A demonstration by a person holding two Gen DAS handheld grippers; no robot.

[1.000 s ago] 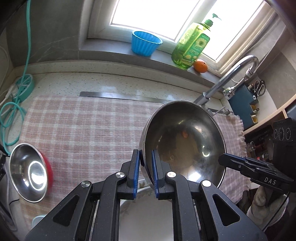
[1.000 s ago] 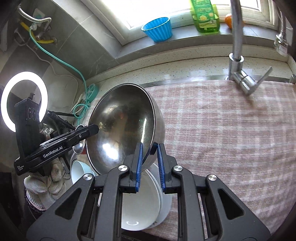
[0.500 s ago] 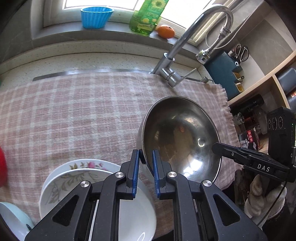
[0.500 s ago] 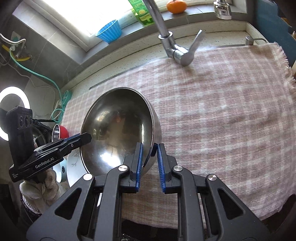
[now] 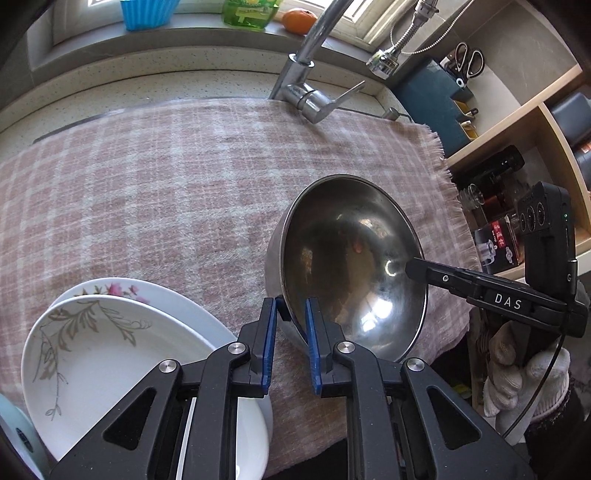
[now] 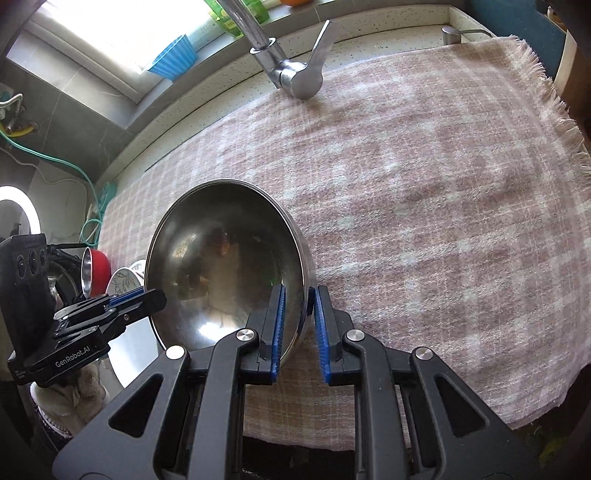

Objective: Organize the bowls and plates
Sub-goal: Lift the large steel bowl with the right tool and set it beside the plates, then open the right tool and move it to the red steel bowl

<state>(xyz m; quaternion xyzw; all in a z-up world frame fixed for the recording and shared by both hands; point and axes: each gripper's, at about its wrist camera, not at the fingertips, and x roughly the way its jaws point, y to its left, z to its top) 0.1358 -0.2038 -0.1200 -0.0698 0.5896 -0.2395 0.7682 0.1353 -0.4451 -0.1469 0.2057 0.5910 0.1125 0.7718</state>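
A pink and white checked cloth [image 5: 166, 192] is covering the counter in front of a window; it is looking woolly and soft, and its right edge is ending in a short fringe. A chrome tap [image 5: 306, 92] is standing at the back edge of the cloth; behind it a grey sill is carrying a blue ribbed cup [image 5: 149, 13], a green bottle and an orange fruit [image 5: 299, 20]. At the right, light wooden shelves [image 5: 546, 110] are holding dark bottles and jars; at the far left of the right wrist view a ring light [image 6: 18, 218] is glowing.

The steel bowl [image 5: 351, 266], round, deep and shiny, is sitting tilted over the cloth near its front right part; whether its bottom is touching the cloth I cannot tell. The left gripper [image 5: 290, 347] is clamping the near rim of the bowl between its blue ribbed pads; the right gripper [image 6: 298, 332] is clamping the opposite rim in the same way; a hand in a white knitted glove [image 5: 524, 380] is holding the right one.

To the left of the bowl two white plates [image 5: 110, 350] with flower prints are lying stacked at the front edge of the cloth; farther left a small steel bowl with a red outside [image 6: 95, 271] is standing.
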